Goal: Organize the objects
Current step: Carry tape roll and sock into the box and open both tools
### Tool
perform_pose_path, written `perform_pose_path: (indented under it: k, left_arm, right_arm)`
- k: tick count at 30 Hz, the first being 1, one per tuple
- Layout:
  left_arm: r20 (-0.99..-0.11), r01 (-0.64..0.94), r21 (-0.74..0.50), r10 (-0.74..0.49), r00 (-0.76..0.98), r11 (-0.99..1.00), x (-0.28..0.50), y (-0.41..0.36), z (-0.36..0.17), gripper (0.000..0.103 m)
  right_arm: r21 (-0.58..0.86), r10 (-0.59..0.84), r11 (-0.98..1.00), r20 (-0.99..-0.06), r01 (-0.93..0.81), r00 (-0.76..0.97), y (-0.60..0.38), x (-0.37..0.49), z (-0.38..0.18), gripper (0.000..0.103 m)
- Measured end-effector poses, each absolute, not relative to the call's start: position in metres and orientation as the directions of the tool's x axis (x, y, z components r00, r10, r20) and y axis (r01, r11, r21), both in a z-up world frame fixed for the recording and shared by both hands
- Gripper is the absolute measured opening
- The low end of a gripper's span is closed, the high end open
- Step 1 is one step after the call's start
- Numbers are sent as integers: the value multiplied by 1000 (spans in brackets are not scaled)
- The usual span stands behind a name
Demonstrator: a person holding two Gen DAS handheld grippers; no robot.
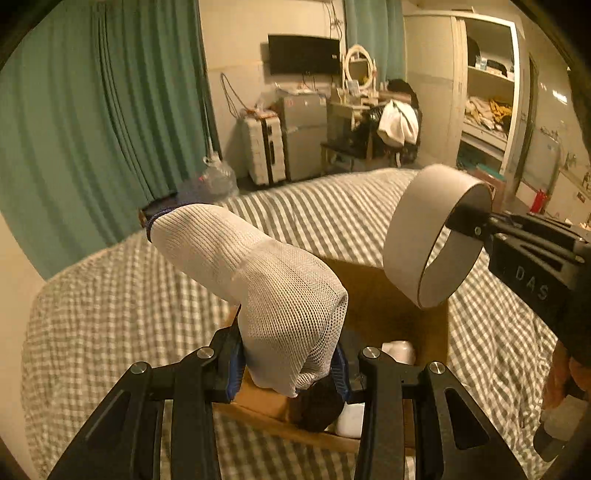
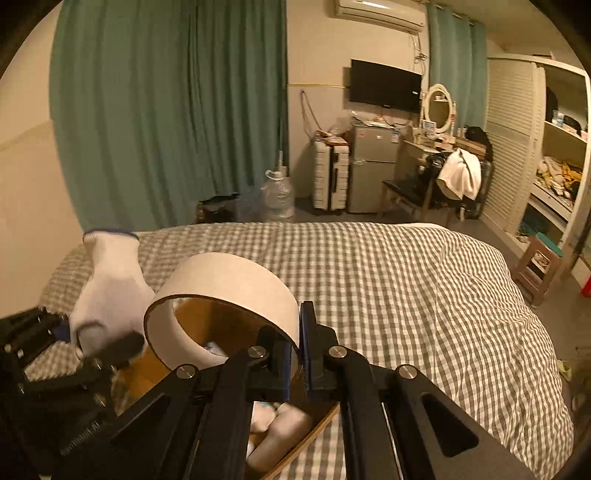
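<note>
— What is the left gripper (image 1: 288,369) holding?
— A white knit glove (image 1: 258,273). The jaws are partly apart and squeeze it, right above the cardboard box (image 1: 373,295) on the checked bed (image 1: 110,314).
— And the right gripper (image 2: 295,354)?
— It is pinched shut on the wall of a white paper ring (image 2: 225,284), also above the box.
— Do both cameras show the same?
— No. Only the right one shows the air conditioner (image 2: 380,13) high up beyond the box.
</note>
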State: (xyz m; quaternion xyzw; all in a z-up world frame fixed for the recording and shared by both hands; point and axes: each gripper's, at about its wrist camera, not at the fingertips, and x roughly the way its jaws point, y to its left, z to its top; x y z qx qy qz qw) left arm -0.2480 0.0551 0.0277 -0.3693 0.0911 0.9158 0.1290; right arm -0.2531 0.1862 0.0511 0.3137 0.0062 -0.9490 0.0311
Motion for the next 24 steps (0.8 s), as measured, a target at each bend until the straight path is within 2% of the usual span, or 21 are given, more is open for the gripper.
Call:
perform_pose_path:
  k: [4, 7, 16, 17, 19, 20, 21, 24]
  left_arm:
    - [-722, -344, 118, 158, -674, -931, -256, 63, -7, 39]
    - [-738, -360, 109, 167, -654, -927, -257, 63, -26, 39]
    - [-764, -369, 107, 161, -625, -923, -253, 57, -44, 40]
    - [-765, -367, 101, 164, -623, -925, -252, 56, -43, 41]
    - [-766, -370, 83, 178, -618, -925, -249, 54, -40, 43]
    - [-767, -372, 79, 181, -615, -925, -248, 53, -38, 46]
    - [-768, -374, 82, 180, -614, -924, -247, 53, -36, 47]
    - [-770, -394, 99, 181, -612, -914, -240, 57, -26, 50]
  right_arm:
    - [-20, -34, -998, -626, 60, -779, 185, -272, 17, 4]
    - [-40, -20, -997, -658, 61, -753, 182, -274, -6, 4]
    - [-66, 2, -996, -717, 65, -697, 180, -282, -36, 5]
    - [-50, -8, -997, -723, 63, -691, 180, -281, -36, 8]
    - [-16, -32, -998, -733, 64, -679, 181, -278, -36, 21]
    - [-10, -34, -998, -737, 61, -675, 183, -277, -35, 35]
    - [-3, -34, -999, -739, 54, -673, 182, -275, -34, 44]
    - [26, -57, -998, -736, 57, -675, 182, -267, -25, 49]
